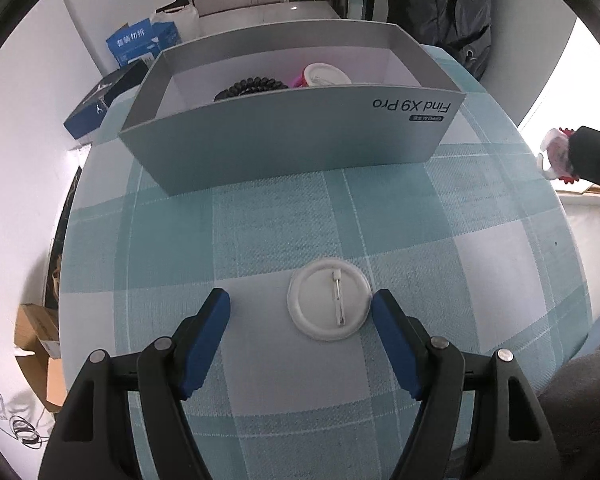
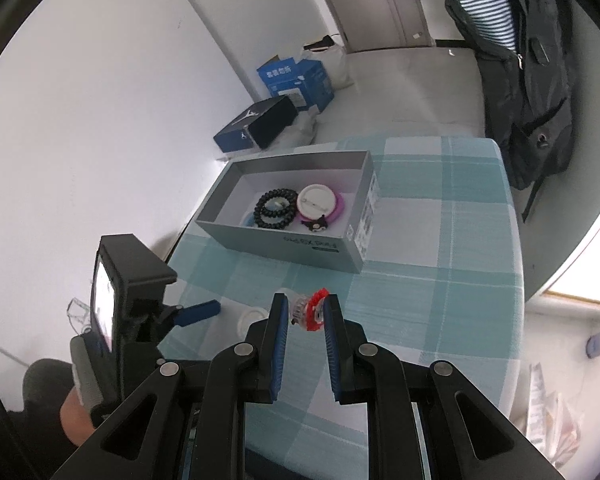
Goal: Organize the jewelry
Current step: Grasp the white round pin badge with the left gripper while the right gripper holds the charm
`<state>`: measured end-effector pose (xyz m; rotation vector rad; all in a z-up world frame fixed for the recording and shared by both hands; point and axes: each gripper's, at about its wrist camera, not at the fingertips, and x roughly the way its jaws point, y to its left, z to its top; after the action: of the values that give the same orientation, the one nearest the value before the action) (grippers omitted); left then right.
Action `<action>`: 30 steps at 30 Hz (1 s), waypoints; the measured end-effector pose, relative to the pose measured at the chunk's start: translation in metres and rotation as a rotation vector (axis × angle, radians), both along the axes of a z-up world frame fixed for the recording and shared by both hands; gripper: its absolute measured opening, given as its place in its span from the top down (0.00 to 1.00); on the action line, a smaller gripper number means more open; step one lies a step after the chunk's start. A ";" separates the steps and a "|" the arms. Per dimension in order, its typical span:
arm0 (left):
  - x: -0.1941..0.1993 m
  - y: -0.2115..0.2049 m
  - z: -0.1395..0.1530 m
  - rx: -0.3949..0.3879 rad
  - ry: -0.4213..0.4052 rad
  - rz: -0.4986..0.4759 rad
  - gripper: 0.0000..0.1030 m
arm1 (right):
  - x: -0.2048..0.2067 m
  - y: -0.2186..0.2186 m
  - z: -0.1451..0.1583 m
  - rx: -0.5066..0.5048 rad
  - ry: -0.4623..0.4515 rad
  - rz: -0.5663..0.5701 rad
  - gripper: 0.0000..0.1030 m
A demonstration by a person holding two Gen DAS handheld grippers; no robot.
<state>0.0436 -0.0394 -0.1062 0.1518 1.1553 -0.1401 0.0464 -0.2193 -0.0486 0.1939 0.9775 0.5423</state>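
Left gripper (image 1: 301, 304): its fingers (image 1: 396, 344) stand apart over the surface (image 1: 460, 240), empty, with the white pin badge (image 1: 329, 299) lying face down between them, nearer the right finger and seemingly not yet touched.

Right gripper (image 2: 306, 312): fingers clamped on a small red and white trinket (image 2: 310, 312), held clear above the surface.

Box (image 2: 284, 240): a grey open carton by the far edge of the surface; inside lie a black bead bracelet (image 2: 274, 208), another white badge (image 2: 318, 202), a purple ring beneath it and a small dark figure charm (image 2: 316, 226).

Step in hand: likely carrying the trinket to the box while the left lines up on the badge.

Doing it well, right: bring the trinket over the box's open middle, clear the near wall, lower inside before letting go so it does not bounce out.

Doing it well, left: centre the badge between the fingers first; it is flat and low, so the tips should come right down to the cloth and close across the rim.

Risk: the badge may slide on the cloth or tip if caught off centre; the pin bar faces up and could snag.
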 end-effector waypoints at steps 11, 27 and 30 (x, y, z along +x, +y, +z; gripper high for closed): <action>0.002 -0.014 0.002 -0.034 0.001 -0.070 0.63 | -0.002 -0.005 0.005 0.023 -0.003 -0.004 0.84; 0.005 0.000 0.004 -0.081 0.024 -0.036 0.63 | 0.003 0.005 0.001 0.011 0.013 -0.001 0.84; 0.006 0.006 0.011 -0.093 -0.001 -0.010 0.63 | 0.004 0.006 0.001 0.005 0.012 -0.014 0.84</action>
<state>0.0498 -0.0339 -0.0948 0.0752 1.1453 -0.2018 0.0506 -0.2135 -0.0478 0.2086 0.9863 0.5318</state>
